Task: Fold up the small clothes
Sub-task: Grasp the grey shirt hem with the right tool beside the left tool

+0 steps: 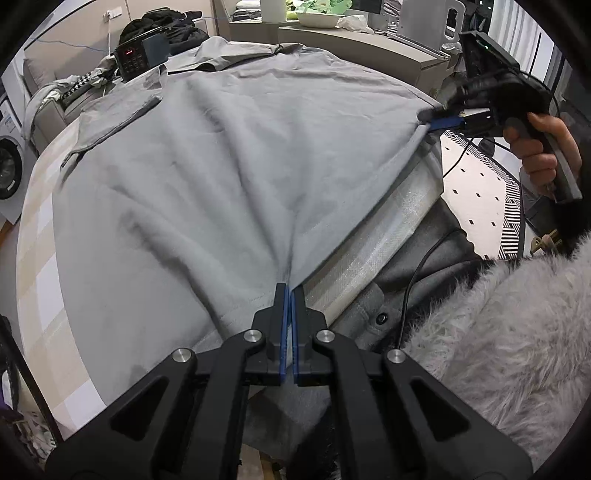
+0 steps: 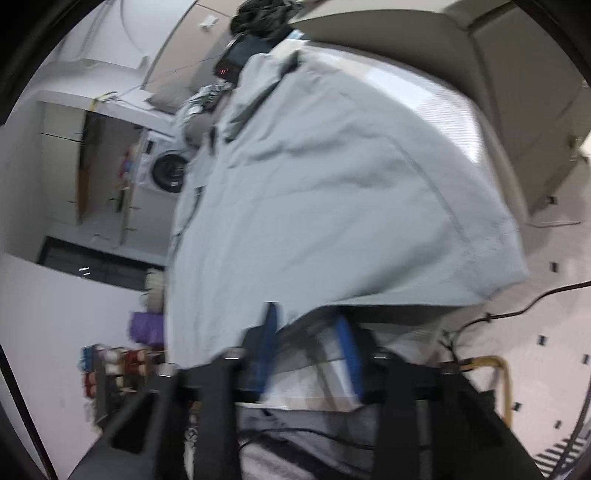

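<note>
Hand point(image 1: 532, 147) in left view only, washing machine point(image 2: 168, 171) clearer in right

washing machine point(image 1: 9, 168), patterned rug point(image 1: 484, 184), bowl point(image 1: 317, 18)

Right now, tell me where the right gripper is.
In the left wrist view the right gripper is at the far right, at the grey shirt's right corner by the bed edge, above the patterned rug.
</note>
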### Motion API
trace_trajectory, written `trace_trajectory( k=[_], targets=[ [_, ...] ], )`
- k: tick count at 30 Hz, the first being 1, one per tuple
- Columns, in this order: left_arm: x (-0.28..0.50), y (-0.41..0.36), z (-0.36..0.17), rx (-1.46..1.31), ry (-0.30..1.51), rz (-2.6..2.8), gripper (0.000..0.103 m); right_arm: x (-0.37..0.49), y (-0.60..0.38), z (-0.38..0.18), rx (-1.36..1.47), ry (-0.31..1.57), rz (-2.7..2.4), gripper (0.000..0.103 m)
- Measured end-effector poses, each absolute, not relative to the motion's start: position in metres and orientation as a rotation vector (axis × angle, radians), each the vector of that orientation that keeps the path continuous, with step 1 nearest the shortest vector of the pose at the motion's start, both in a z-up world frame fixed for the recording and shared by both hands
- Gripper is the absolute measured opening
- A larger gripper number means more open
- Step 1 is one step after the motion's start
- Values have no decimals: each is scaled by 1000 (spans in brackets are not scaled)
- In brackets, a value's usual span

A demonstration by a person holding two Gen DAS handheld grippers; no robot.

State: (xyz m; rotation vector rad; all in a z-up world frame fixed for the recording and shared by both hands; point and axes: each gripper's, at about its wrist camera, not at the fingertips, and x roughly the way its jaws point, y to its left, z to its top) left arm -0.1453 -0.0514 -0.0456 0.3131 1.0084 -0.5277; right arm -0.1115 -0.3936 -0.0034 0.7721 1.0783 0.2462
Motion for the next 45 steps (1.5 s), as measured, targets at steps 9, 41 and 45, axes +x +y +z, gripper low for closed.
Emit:
trace_trajectory(
  k=[9, 41, 45],
  targets=[
    [-149, -20, -42, 223, 1037, -506, 0, -131, -393, 8, 541, 1098, 269, 7],
    [-165, 149, -80, -633, 1071, -290, 67, -137, -465, 1, 645, 902, 319, 26],
    [-161, 147, -88, -674, 1067, -310, 46, -137, -463, -1, 643, 918, 329, 26]
  ],
)
